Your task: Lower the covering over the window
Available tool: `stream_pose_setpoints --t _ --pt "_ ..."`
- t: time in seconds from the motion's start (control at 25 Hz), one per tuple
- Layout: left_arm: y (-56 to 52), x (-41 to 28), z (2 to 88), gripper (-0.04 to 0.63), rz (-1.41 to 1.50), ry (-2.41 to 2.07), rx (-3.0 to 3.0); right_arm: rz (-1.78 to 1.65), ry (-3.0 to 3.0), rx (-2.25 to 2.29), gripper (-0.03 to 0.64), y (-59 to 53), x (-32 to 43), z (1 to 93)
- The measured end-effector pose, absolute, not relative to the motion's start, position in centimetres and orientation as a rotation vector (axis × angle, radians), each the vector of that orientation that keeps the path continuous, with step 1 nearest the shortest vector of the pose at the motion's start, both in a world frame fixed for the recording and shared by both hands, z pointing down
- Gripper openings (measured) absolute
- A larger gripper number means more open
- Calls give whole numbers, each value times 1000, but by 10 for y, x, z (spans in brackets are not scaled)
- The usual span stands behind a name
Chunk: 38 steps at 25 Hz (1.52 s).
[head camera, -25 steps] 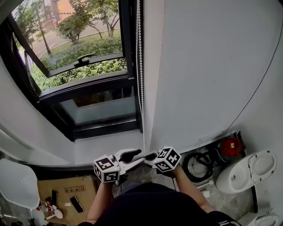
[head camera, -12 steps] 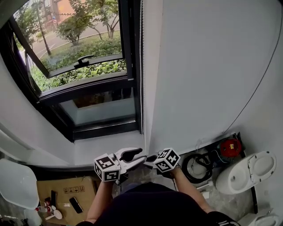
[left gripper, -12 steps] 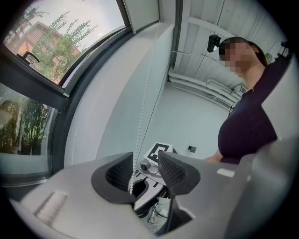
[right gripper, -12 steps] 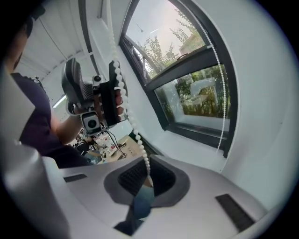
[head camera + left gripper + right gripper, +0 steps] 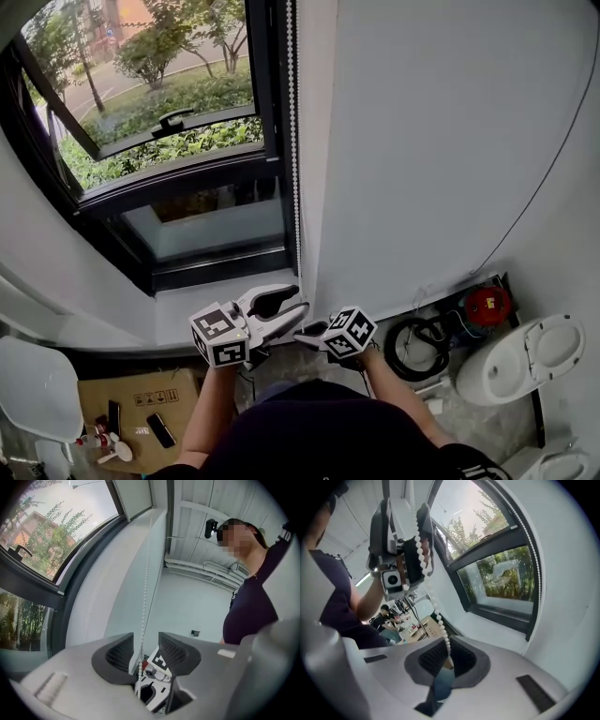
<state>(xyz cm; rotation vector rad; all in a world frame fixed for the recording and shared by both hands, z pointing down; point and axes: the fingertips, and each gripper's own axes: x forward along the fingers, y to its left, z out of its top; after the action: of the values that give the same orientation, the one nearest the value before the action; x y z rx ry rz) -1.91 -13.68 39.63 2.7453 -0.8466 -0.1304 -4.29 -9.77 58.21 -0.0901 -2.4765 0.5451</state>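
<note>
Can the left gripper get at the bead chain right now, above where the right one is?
Probably yes. The chain runs between the open jaws of the left gripper, with nothing in the way. The right gripper is shut on it further down.

The bead chain (image 5: pixel 292 141) is white, the window frame (image 5: pixel 187 178) black.
</note>
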Motion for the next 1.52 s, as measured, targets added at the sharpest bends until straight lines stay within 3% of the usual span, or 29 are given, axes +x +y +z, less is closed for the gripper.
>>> stream_pose_setpoints --t 0.28,0.36,0.68,1.52 --pt "-150 -10 381 143 -148 -871 2780 513 -2465 -107 15 -87 -42 597" --pt "-153 -7 384 19 -101 -887 2805 495 -2469 -117 15 -88 -44 597" --pt "-142 -11 383 15 -254 -707 2690 510 -2523 -101 15 -95 -31 594" --pt "-148 2 445 15 31 -678 2640 277 -2462 -141 15 -99 -26 599"
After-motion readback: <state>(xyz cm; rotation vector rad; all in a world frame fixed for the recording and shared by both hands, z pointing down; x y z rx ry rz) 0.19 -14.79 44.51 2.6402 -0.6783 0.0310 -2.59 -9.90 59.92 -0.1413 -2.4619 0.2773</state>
